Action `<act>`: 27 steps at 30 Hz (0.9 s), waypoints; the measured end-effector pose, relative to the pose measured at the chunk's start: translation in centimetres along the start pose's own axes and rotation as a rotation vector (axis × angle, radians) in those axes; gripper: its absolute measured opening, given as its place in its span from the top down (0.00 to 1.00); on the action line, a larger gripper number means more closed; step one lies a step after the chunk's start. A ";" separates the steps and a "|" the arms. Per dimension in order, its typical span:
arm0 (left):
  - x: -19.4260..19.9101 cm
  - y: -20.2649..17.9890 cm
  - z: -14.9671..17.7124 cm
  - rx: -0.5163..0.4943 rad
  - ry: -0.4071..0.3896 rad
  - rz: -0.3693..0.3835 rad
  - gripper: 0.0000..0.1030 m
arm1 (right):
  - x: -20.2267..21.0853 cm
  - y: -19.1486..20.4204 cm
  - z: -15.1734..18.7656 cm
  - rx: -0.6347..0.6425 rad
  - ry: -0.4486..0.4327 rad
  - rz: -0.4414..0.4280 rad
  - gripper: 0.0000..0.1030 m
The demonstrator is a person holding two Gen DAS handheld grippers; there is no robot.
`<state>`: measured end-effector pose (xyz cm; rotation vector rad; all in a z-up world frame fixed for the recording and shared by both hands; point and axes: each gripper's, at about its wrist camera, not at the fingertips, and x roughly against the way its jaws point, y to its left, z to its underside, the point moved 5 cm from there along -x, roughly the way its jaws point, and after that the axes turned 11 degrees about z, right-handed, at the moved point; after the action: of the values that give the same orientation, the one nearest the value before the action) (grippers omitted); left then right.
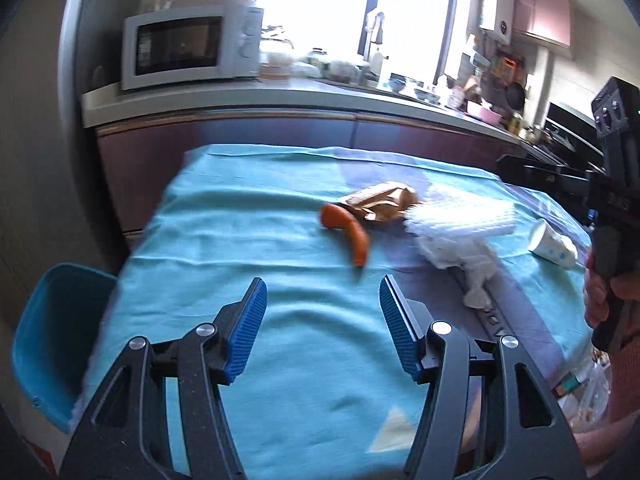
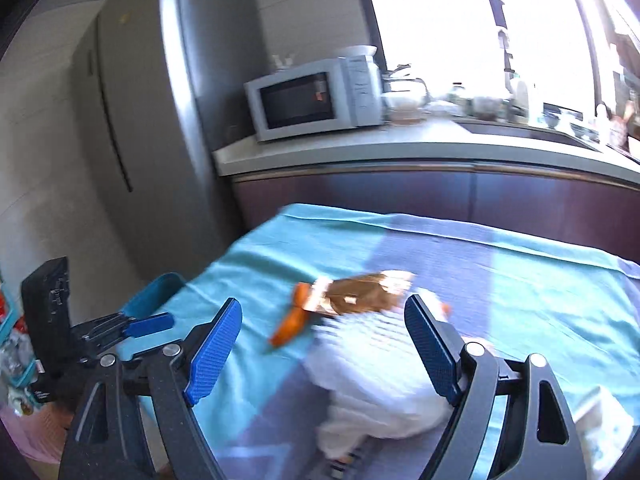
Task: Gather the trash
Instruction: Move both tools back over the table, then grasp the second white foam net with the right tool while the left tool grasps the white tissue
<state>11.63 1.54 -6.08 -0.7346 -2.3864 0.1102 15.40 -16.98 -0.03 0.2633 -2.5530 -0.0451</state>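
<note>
With both the left gripper (image 1: 323, 294) and the right gripper (image 2: 323, 317) hanging released and empty above the teal cloth (image 1: 240, 216), the step is calling for centring 1 piece, likely the orange peel (image 1: 347, 235) beside the brown wrapper (image 1: 380, 202), between the pads before clenching.

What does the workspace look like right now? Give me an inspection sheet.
Surface: table under a teal cloth.
Job's things: orange peel, brown wrapper, clear plastic tray, crumpled white tissue and a paper cup on its side, all lying on the cloth; blue bin at the table's left edge.
Clutter: nothing seen apart from the trash.
Grippers: left claw open, empty; right claw open above the tissue and tray, holding nothing.
Cables: nothing seen.
Surroundings: microwave on the counter, fridge, bright window.
</note>
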 end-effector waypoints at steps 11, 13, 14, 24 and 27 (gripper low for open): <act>-4.7 -4.7 -0.1 -0.065 0.078 0.092 0.43 | -3.5 -4.8 2.3 -0.082 0.115 0.001 0.29; -5.0 -5.0 0.0 -0.071 0.086 0.101 0.43 | -3.6 -4.5 2.5 -0.079 0.121 -0.009 0.34; -5.3 -5.3 0.0 -0.074 0.090 0.107 0.43 | -3.6 -4.4 2.6 -0.077 0.123 -0.013 0.35; -6.9 -7.0 0.0 -0.103 0.125 0.149 0.45 | -2.7 -4.4 2.7 -0.098 0.113 -0.060 0.88; -7.3 -7.5 0.0 -0.108 0.135 0.167 0.45 | -1.5 -4.7 2.2 -0.127 0.075 -0.080 0.89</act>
<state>12.78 -8.65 -8.17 -0.9615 -2.2140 0.0002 16.29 -21.37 -3.10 0.3118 -2.4530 -0.2224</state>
